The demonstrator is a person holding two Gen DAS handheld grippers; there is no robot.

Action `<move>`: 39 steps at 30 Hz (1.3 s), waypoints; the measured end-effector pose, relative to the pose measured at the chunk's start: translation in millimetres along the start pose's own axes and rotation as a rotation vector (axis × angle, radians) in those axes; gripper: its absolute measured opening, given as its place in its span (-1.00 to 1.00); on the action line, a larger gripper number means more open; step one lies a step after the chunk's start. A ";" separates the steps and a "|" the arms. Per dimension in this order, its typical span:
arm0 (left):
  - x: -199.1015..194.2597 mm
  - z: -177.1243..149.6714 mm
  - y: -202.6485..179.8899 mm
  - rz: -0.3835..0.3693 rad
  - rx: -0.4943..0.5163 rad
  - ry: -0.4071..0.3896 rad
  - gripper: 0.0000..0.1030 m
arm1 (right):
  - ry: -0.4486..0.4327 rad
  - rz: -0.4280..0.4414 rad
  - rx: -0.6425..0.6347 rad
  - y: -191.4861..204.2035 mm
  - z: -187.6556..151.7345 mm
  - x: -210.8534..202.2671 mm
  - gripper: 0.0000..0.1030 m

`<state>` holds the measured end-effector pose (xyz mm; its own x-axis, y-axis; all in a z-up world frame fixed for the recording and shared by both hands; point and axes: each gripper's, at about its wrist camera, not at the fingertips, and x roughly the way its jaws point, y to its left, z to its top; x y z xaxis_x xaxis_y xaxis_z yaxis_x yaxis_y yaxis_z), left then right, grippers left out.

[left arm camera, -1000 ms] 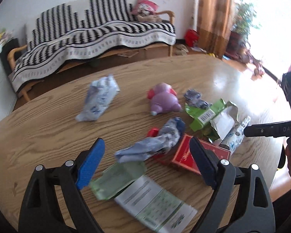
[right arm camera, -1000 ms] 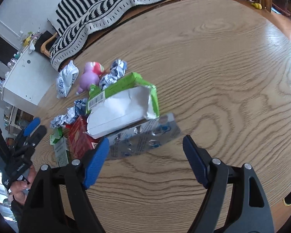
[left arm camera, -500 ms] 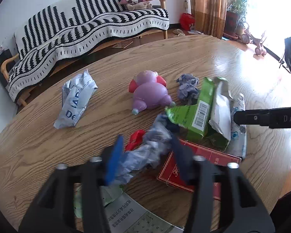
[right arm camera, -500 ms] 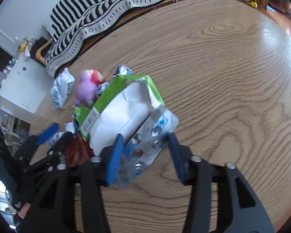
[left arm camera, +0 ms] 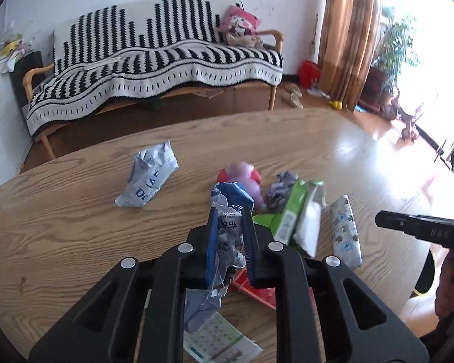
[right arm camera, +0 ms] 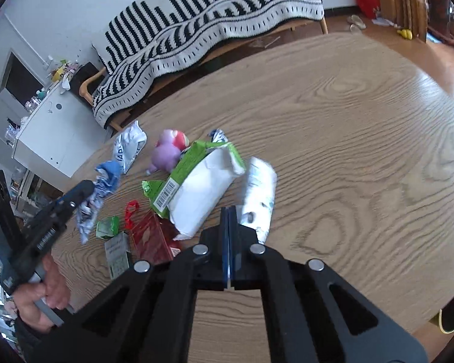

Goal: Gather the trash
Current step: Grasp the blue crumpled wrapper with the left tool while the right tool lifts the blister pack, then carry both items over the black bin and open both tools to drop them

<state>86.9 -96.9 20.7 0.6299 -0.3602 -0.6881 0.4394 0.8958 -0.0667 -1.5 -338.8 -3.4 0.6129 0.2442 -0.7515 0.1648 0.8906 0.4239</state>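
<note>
My left gripper point(left arm camera: 230, 227) is shut on a crumpled blue and silver wrapper point(left arm camera: 227, 208) and holds it above the round wooden table point(left arm camera: 75, 236); the wrapper also shows in the right wrist view point(right arm camera: 97, 193). My right gripper point(right arm camera: 228, 214) is shut, its pads pressed together; the silver blister-pack wrapper point(right arm camera: 258, 193) touches its right side, and I cannot tell if an edge is pinched. A green and white torn bag point(right arm camera: 199, 187) lies beside it.
A purple toy point(right arm camera: 166, 154), a white and blue pouch point(left arm camera: 149, 180), a small crumpled wrapper point(left arm camera: 280, 189), a red packet point(right arm camera: 151, 239), a green carton point(right arm camera: 107, 227) and a printed leaflet point(left arm camera: 221, 341) lie on the table. A striped sofa point(left arm camera: 154, 69) stands behind it.
My left gripper closed on the blue and silver wrapper and lifted it. My right gripper closed at the silver blister-pack wrapper, which has tilted upright and shifted.
</note>
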 end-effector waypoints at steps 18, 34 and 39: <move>-10.8 1.2 -42.8 -0.061 -0.014 -0.014 -0.71 | 0.037 -0.127 0.040 0.3 -0.2 32.8 0.36; -1.6 0.5 -42.6 -0.045 -0.011 0.029 -0.71 | 0.096 -0.254 -0.080 17.1 -4.3 67.5 -0.35; 1.7 2.1 -71.6 -0.080 0.010 0.034 -0.71 | 0.029 -0.230 -0.080 -3.1 -3.8 23.0 -0.48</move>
<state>57.9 -162.2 25.8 0.5705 -0.4209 -0.7052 0.4937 0.8620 -0.1152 9.2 -334.4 -23.9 0.5433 0.0414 -0.8385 0.2352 0.9513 0.1993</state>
